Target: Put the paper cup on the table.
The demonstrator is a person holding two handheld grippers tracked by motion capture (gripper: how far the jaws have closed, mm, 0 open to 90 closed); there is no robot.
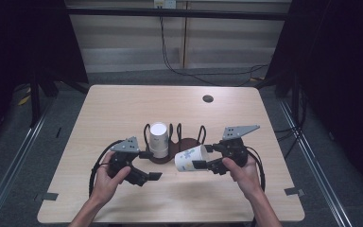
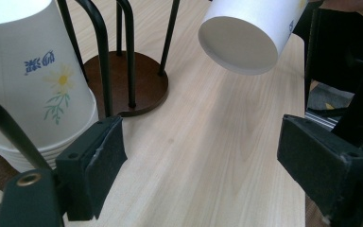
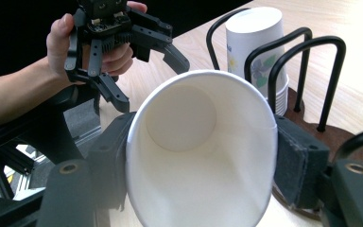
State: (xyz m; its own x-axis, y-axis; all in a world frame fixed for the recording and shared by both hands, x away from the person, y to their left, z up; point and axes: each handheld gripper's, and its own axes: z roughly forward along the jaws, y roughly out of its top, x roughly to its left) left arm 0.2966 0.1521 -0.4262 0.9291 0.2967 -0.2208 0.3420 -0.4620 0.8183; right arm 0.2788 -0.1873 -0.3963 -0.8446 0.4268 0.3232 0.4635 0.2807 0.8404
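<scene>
Squeezed between the right gripper's (image 3: 198, 156) foam-like matt pads, the white paper cup (image 3: 203, 156) looks smooth; beyond it, glossy black wire rack (image 3: 307, 52), pale matt wooden table (image 2: 217, 142).

A rack (image 1: 185, 143) stood on the desk (image 1: 123, 109) near its middle, toward the person's side. A stack of cups (image 1: 159, 138) sat upside down in the rack's left part, between its wire hoops. Just right of the stack and in front of the rack, a single cup (image 1: 191, 158) lay on its side above the desk, between the jaws of the right gripper (image 1: 204, 163), its base pointing left. The left gripper (image 1: 153, 175) was left of that cup, in front of the stack, apart from both. A round hole (image 1: 208, 99) lay in the desk behind the rack, to the right.
</scene>
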